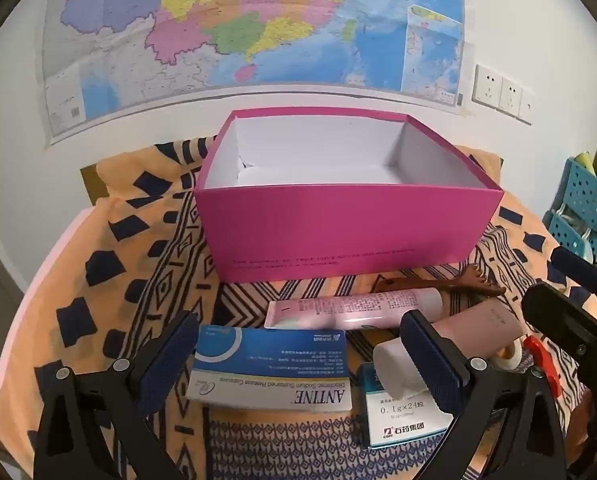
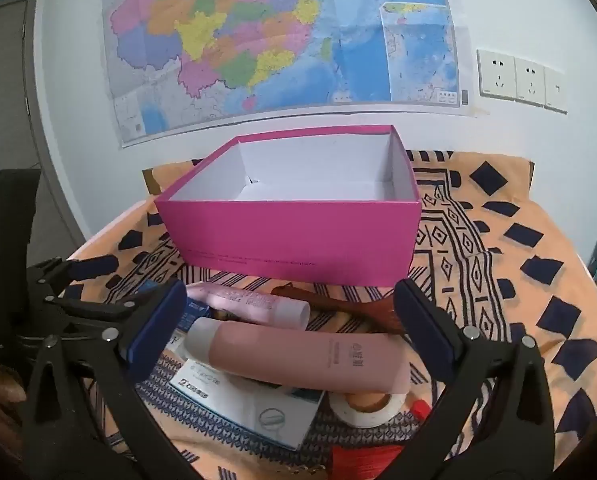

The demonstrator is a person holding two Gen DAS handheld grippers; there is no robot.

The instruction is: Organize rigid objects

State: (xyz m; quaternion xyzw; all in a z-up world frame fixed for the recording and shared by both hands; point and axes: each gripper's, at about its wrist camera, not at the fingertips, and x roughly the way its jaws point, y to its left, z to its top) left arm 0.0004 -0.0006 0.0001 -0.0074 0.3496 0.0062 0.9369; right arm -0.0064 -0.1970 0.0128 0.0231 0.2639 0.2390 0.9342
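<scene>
Both pictures are bright, with soft, even light and only faint shadows. The round lens bends the wall map (image 1: 254, 28) and darkens the corners. Everything looks a bit soft, and small print on the pink box (image 2: 294, 236) is too blurry to read.

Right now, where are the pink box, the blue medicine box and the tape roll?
pink box (image 1: 338, 232): left wrist view, front wall.
blue medicine box (image 1: 274, 364): left wrist view, top face.
tape roll (image 2: 368, 406): right wrist view, front rim.
</scene>
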